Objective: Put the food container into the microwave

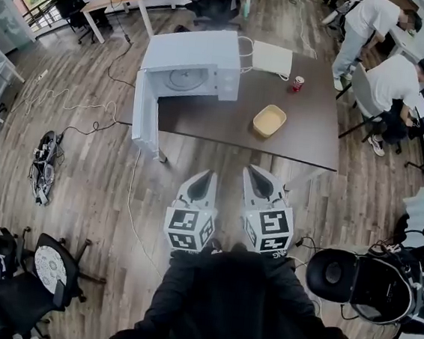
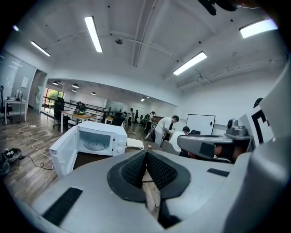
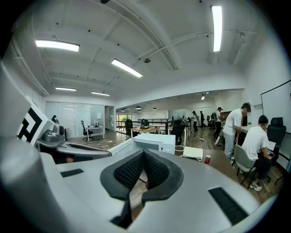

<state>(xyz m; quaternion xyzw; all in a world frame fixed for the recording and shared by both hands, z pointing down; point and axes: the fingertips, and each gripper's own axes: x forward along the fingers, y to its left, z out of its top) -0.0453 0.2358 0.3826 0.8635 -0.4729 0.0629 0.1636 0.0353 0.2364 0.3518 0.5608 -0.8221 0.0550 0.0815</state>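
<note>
A shallow tan food container (image 1: 269, 120) sits on the dark brown table (image 1: 306, 130), right of the white microwave (image 1: 191, 69). The microwave's door (image 1: 145, 114) hangs wide open at the table's left corner, and its glass turntable (image 2: 97, 145) shows inside. My left gripper (image 1: 206, 179) and right gripper (image 1: 254, 175) are side by side over the floor, short of the table's near edge. Both are shut with nothing between their pads. The microwave (image 3: 150, 142) also shows in the right gripper view. The container is hidden in both gripper views.
A red can (image 1: 298, 84) and a white flat box (image 1: 272, 58) lie at the table's far side. Two people (image 1: 391, 82) are at desks to the right. Cables (image 1: 68, 105) trail on the wooden floor at left, and office chairs (image 1: 51, 268) stand near me.
</note>
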